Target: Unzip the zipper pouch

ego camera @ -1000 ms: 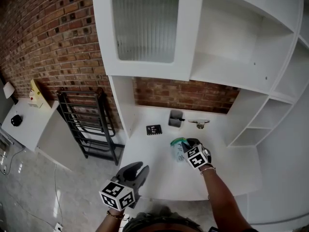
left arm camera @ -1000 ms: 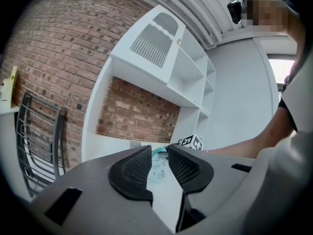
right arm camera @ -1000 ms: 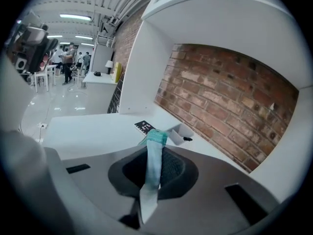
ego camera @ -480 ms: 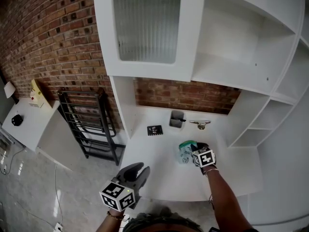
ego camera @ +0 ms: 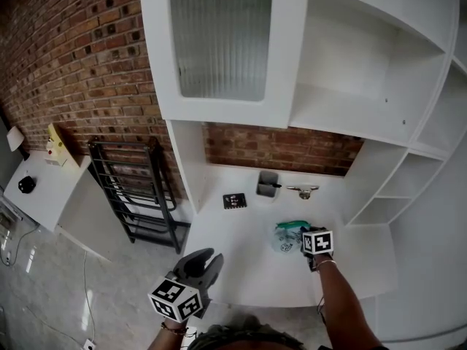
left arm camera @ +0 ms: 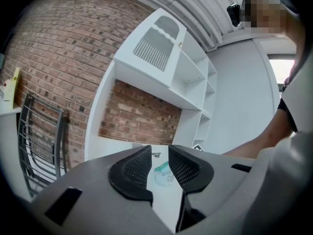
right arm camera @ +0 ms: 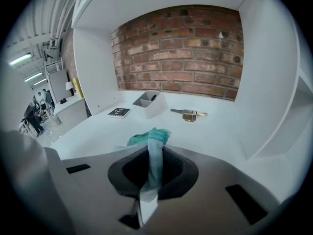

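The zipper pouch [ego camera: 287, 237] is clear plastic with a teal zipper strip and lies on the white desk [ego camera: 241, 265]. My right gripper [ego camera: 305, 235] sits at the pouch's right end, shut on its teal end, which runs up between the jaws in the right gripper view [right arm camera: 154, 153]. The rest of the pouch [right arm camera: 148, 136] bunches just beyond the jaws. My left gripper [ego camera: 204, 257] hovers at the desk's front left edge, well apart from the pouch. Its jaws [left arm camera: 159, 153] stand slightly apart with nothing between them; the pouch [left arm camera: 163, 176] shows far off through the gap.
At the back of the desk stand a grey holder [ego camera: 267, 184], a black card [ego camera: 233, 200] and a metal latch [ego camera: 302, 190]. White shelves [ego camera: 379, 195] close in the right side. A black metal rack [ego camera: 135, 188] stands on the floor to the left.
My right gripper has moved right and toward me, dragging the pouch along with it. The left gripper has barely shifted.
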`<state>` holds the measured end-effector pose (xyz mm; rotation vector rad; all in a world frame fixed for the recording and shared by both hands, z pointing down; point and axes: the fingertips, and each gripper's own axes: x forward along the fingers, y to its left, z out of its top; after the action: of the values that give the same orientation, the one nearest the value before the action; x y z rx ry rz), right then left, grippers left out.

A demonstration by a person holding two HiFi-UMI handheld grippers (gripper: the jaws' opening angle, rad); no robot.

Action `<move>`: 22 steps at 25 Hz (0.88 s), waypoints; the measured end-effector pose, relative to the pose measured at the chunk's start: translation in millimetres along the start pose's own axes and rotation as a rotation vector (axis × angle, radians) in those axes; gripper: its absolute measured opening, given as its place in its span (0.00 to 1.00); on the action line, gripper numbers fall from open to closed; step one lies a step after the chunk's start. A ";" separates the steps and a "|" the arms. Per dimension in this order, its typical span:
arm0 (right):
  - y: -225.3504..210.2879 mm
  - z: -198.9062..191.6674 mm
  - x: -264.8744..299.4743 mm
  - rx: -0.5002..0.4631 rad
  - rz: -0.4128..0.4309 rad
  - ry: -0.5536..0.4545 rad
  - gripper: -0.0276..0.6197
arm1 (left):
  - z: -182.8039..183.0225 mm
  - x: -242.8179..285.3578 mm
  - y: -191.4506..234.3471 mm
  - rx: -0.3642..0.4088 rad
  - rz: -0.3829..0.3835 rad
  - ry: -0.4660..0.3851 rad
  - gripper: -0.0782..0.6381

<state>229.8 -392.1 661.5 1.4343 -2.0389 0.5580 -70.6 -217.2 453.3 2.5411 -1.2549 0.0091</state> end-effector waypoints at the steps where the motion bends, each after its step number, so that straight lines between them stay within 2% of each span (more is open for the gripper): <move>1: -3.5 -5.1 0.4 0.016 -0.008 0.011 0.05 | -0.5 -0.1 -0.8 -0.001 -0.002 -0.001 0.25; 10: -22.0 -26.2 0.0 0.088 -0.066 0.048 0.07 | 0.8 -2.8 -2.9 0.006 -0.001 -0.005 0.25; 12: -25.0 -27.8 -1.6 0.112 -0.069 0.050 0.11 | 0.3 -3.0 -3.7 0.006 -0.002 -0.004 0.25; 15: -31.6 -30.2 -6.5 0.153 -0.071 0.051 0.21 | -1.2 -1.9 -6.6 0.006 -0.009 -0.001 0.25; 22: -49.9 -34.9 -23.8 0.206 -0.094 0.012 0.30 | -5.8 4.7 -15.5 0.005 -0.038 0.002 0.25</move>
<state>290.4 -370.1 672.1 1.6320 -1.9387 0.7519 -54.9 -210.4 455.3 2.5682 -1.2075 0.0064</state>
